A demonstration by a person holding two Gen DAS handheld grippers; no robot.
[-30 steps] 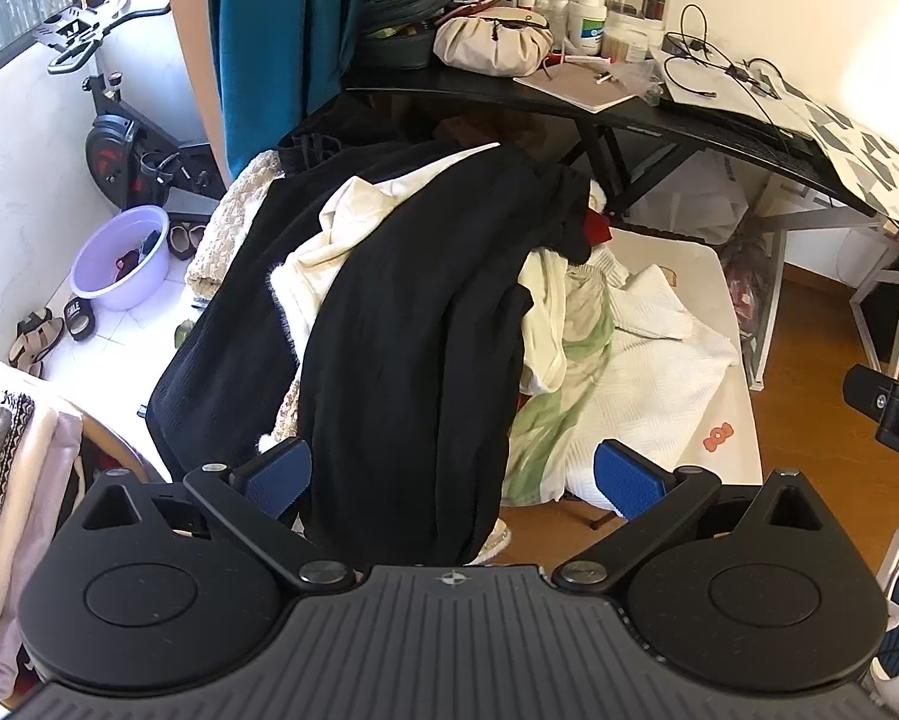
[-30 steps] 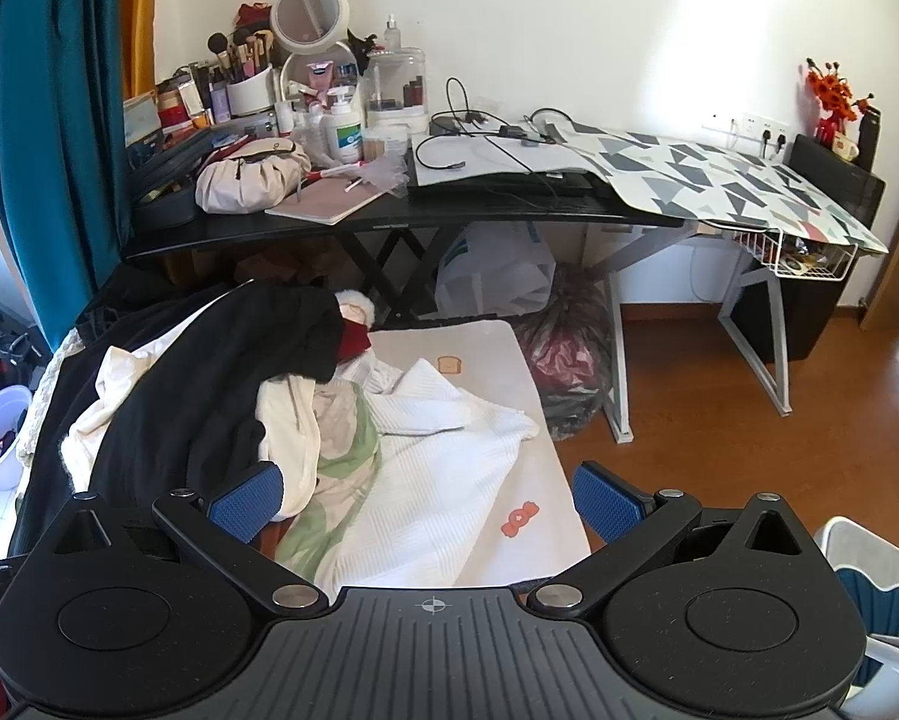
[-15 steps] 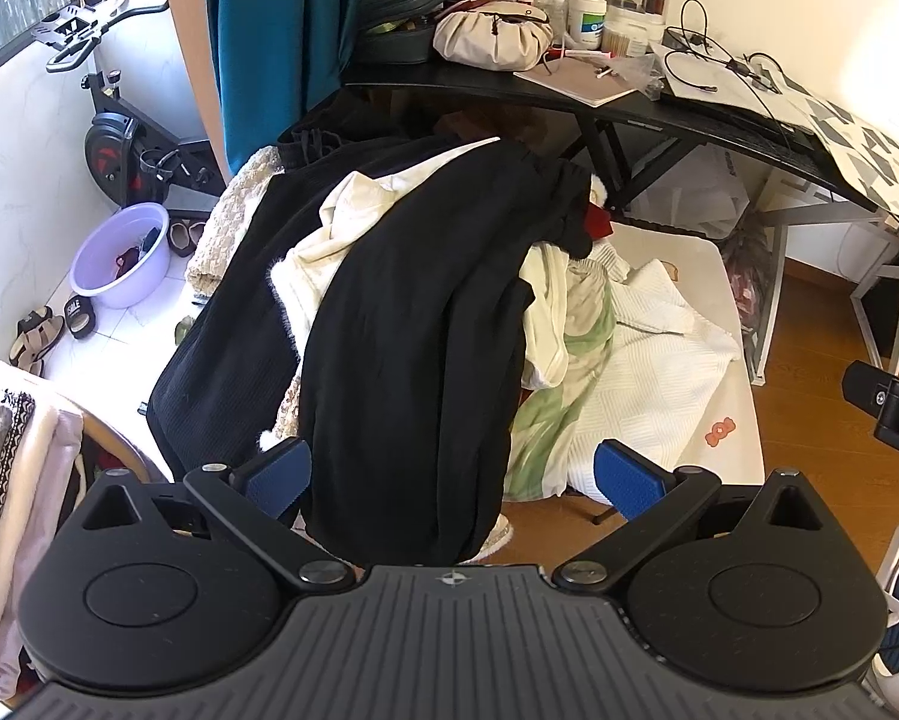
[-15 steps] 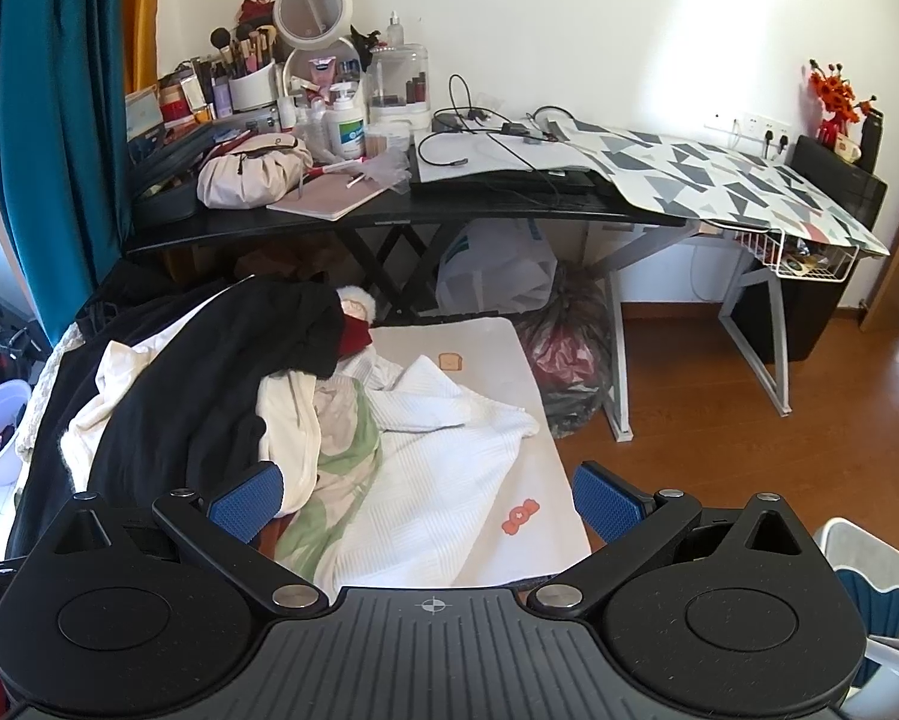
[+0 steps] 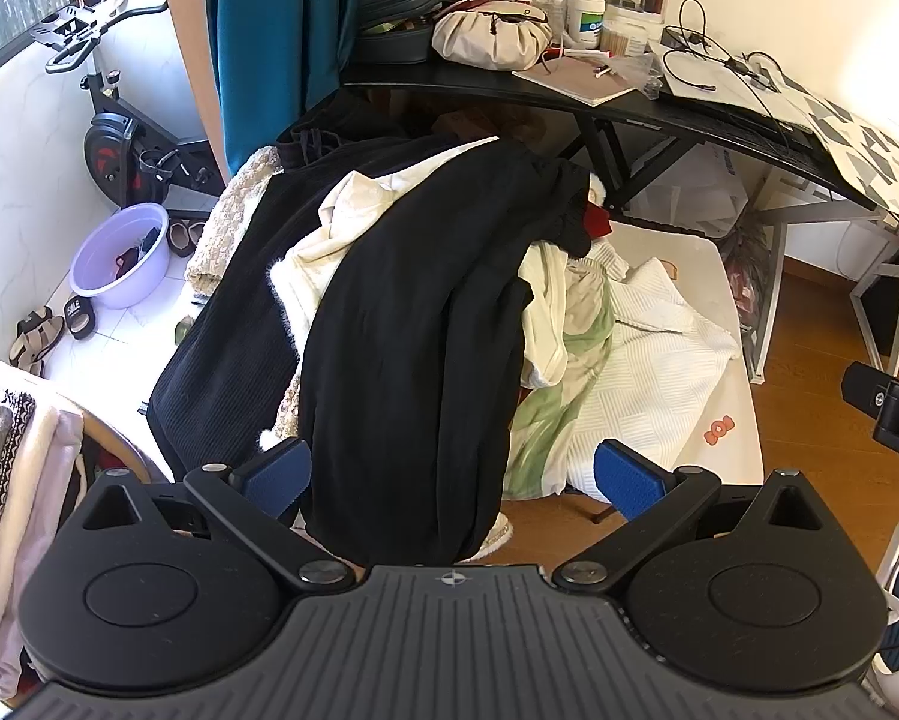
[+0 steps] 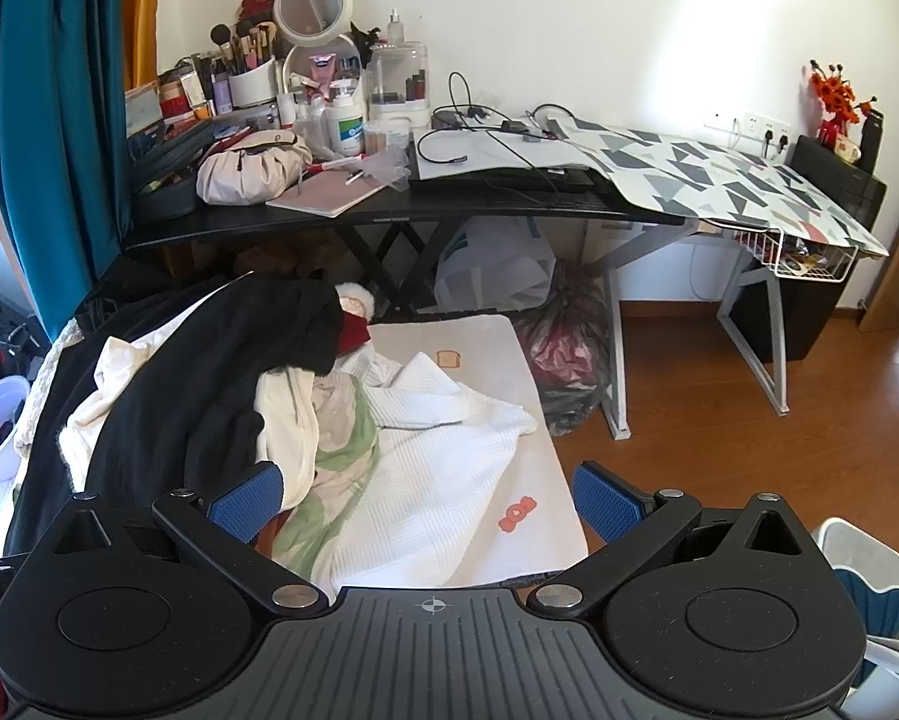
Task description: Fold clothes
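While both grippers hang above the heap with nothing in them, the matter that decides the coming move is where the black garment lies: straight ahead of the left gripper, its long axis running away from the fingers toward the black desk, its near hem drooping over the table's front edge between the spread blue pads; the right gripper, equally wide open and empty, faces the white waffle-textured piece instead, with the black garment off to its left; the left hand therefore seems the nearer one for the black garment; the fabric looks soft, matte and limp, draped over a cream fleecy item, beside a pale green printed cloth; all rest on a white padded table, probably the folding surface.
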